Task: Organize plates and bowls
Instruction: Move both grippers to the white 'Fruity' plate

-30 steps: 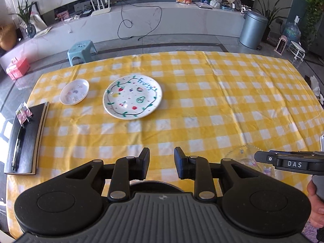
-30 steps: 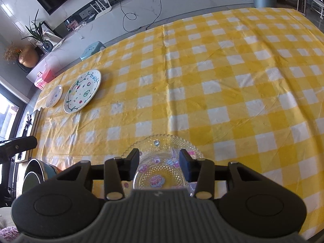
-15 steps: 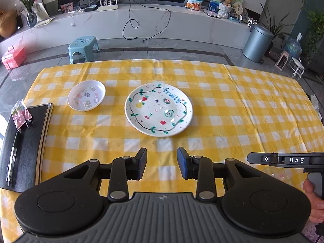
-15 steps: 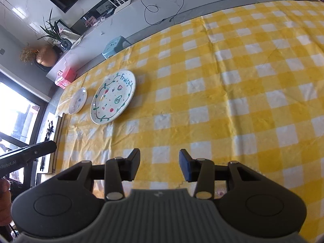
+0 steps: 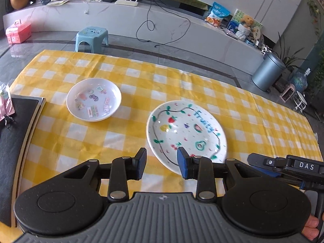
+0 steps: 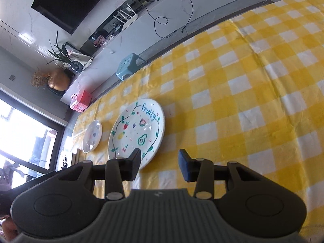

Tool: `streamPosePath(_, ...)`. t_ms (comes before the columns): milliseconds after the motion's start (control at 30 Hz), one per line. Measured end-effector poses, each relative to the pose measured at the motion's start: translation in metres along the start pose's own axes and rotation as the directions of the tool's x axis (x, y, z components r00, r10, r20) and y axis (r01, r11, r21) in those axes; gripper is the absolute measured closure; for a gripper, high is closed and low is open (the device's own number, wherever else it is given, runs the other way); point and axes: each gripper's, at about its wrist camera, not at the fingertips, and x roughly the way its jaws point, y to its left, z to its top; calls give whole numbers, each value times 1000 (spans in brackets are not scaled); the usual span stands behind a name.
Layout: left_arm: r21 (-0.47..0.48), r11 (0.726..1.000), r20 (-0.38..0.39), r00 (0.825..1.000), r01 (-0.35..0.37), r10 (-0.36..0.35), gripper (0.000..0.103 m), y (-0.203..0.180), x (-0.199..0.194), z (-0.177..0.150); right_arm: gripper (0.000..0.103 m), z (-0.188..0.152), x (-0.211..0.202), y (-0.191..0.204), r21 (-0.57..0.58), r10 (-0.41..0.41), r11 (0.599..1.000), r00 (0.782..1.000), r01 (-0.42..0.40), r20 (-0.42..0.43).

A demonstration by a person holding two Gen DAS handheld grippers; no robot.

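Plates on a yellow-checked tabletop point(image 5: 253, 117): the large "Fruity" plate point(image 5: 186, 133) lies flat just ahead of my left gripper point(image 5: 161, 163), with the small sticker-dotted plate point(image 5: 93, 99) a little apart on its far left side. My left gripper hangs above the near rim of the Fruity plate, jaws partly apart and empty, nothing pressed between the pads; its right finger overlaps the plate's edge in the view, though I cannot tell whether it touches. My right gripper point(image 6: 160, 167) is likewise partly open and holds nothing, its left finger near the same plate's point(image 6: 136, 134) near rim, the small plate point(image 6: 92, 138) beyond. From the left wrist view my right gripper's body point(image 5: 283, 166) shows just off the plate's right side. A black board point(image 5: 14, 145) sits at the tabletop's left edge, close to the small plate. Bare checked cloth stretches wide to the right of the Fruity plate.
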Motion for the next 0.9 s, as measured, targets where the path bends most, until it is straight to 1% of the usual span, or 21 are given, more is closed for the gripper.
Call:
streamPosePath(100,-61,998,8,1000,15,-15,64,12,11,4,61,7,12,-2,-16,-24,1000,1000,24,-1)
streamPosePath(167,-95,995,14,999,34,-33,64,19,18,5,61,13,19,-5,-18,-6,1000,1000,6,-17)
streamPosePath(267,-109,993,23,999,51,-49,64,22,25,5,61,21,29,-9,-25,13,1000,997,-15,-75)
streamPosePath(333,-111,992,30,998,61,-58,64,24,29,5,61,24,33,-12,-22,28,999,997,-29,-67)
streamPosePath(400,-110,991,40,997,71,-67,64,24,32,4,61,27,37,-17,4,51,999,996,-51,-67)
streamPosePath(500,-116,991,49,997,70,-65,64,27,37,2,61,29,42,-26,77,82,994,995,-78,-55)
streamPosePath(533,-126,990,51,997,69,-63,64,30,39,2,62,29,43,-28,91,89,992,995,-84,-52)
streamPosePath(567,-140,988,52,997,69,-62,64,32,41,1,68,30,46,-30,100,95,991,994,-90,-52)
streamPosePath(633,-161,984,47,996,76,-69,64,35,45,0,72,30,49,-30,108,110,989,992,-103,-54)
streamPosePath(733,-171,981,52,995,88,-80,64,36,48,-1,72,32,53,-27,101,120,988,991,-114,-52)
streamPosePath(800,-176,980,60,995,93,-83,67,36,50,-1,74,32,57,-23,90,124,989,991,-119,-58)
streamPosePath(900,-185,978,67,994,100,-89,72,36,52,-1,80,31,63,-18,73,129,990,989,-124,-72)
